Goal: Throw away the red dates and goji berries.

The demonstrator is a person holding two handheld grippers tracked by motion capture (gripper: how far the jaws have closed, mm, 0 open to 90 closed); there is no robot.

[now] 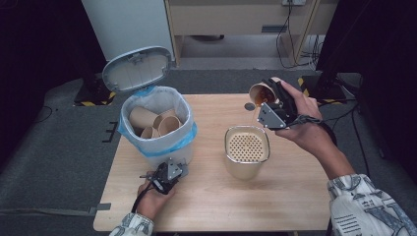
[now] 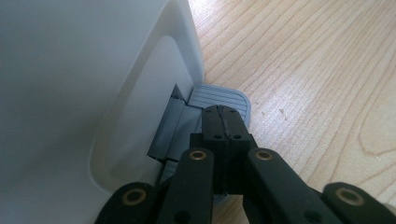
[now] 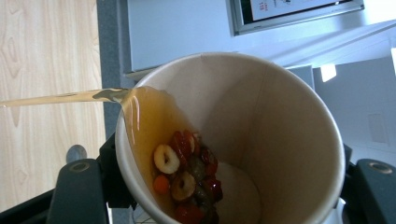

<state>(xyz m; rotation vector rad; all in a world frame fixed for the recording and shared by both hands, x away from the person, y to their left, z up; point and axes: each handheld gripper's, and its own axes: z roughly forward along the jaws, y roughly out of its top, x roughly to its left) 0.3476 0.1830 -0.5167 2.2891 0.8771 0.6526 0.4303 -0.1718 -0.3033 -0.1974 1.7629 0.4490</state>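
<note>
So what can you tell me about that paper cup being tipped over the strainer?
The paper cup is tan outside, pale inside, with a seam down its wall. The right gripper's fingers clamp its sides, tilting it steeply. Amber liquid streams off its rim; red fruit and pale slices cling inside.

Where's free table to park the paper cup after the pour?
Bare wood along the near edge of the wooden table, and right of the beige perforated-top strainer container. Crowded on the left: white blue-lined pedal bin, with the left gripper at its pedal.
</note>
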